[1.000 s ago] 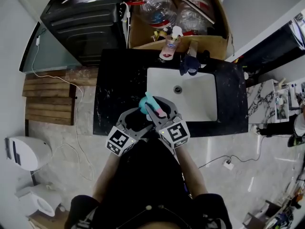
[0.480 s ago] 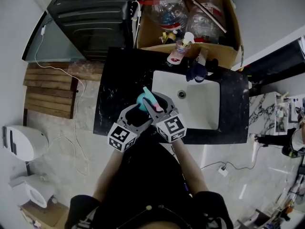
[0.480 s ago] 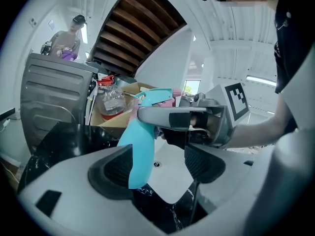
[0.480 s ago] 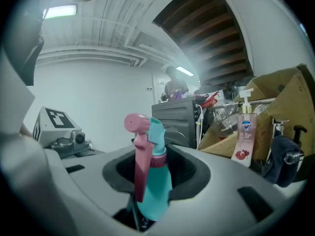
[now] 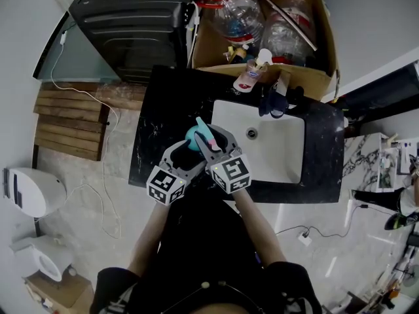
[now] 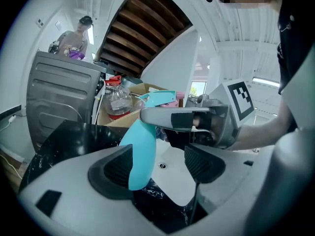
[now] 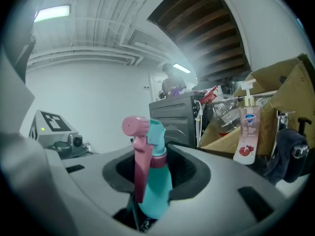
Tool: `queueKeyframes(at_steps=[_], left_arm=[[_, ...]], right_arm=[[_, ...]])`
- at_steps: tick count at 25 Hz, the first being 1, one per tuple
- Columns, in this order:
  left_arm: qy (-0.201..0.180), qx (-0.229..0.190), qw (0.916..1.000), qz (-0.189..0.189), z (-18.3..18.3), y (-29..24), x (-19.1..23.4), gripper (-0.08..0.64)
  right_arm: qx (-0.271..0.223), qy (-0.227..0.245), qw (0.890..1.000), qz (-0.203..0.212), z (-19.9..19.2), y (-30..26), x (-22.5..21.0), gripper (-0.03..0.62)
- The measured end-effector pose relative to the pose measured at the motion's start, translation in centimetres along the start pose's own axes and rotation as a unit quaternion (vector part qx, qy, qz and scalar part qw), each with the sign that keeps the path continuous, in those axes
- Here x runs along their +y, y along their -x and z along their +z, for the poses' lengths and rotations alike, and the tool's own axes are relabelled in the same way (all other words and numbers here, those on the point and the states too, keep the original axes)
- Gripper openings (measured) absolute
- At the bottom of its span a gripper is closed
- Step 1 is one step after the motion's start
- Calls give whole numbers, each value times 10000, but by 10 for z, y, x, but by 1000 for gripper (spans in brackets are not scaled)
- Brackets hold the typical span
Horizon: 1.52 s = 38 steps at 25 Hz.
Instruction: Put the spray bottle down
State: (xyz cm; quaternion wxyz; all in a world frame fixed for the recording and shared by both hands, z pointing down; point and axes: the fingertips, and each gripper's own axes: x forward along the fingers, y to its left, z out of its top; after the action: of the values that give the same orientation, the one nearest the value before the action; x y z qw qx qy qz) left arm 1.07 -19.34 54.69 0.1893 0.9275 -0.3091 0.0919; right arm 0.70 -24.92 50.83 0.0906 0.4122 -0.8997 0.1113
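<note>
The black counter (image 5: pixel 154 116) is shown with a white sink (image 5: pixel 278 156) set toward its right end. The right gripper (image 7: pixel 157 173) is clamped on the neck of the bottle (image 7: pixel 156 193), which is held near the counter's front edge, just left of the sink. The left gripper (image 6: pixel 157 163) is held with jaws apart; the bottle's base is seen beside one pad, clear of the other.
</note>
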Motion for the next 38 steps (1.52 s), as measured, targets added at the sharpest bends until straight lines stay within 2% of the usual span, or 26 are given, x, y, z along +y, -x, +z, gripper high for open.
queueKeyframes(at_steps=[6,12,16,23,29,33,38], left_arm=[[51,42,10000,36,-4,-2,4,316],[82,-14,9999,76,-3,-3,8,315],[102,17,9999,125,-5,-3,13,316],[88,13,9998,156,-5,-4,19,316],[69,36,9998,185,-7,-6,25,316],[37,126,9997,202,-11,-7,31,316],[-6,265,9993,261,-17,-9,40,314]], right_arm=[[73,23,10000,-16,-7,-1,0,140],[86,-201,9997,92,-6,-1,1,146],[189,-277,9991,266,-6,0,5,207],[254,-422,9981,369,-7,5,6,215],[485,-696,9938,723,-23,16,7,219],[738,-687,9907,912,-39,18,11,224],[804,-647,9888,1079,-45,16,19,225]])
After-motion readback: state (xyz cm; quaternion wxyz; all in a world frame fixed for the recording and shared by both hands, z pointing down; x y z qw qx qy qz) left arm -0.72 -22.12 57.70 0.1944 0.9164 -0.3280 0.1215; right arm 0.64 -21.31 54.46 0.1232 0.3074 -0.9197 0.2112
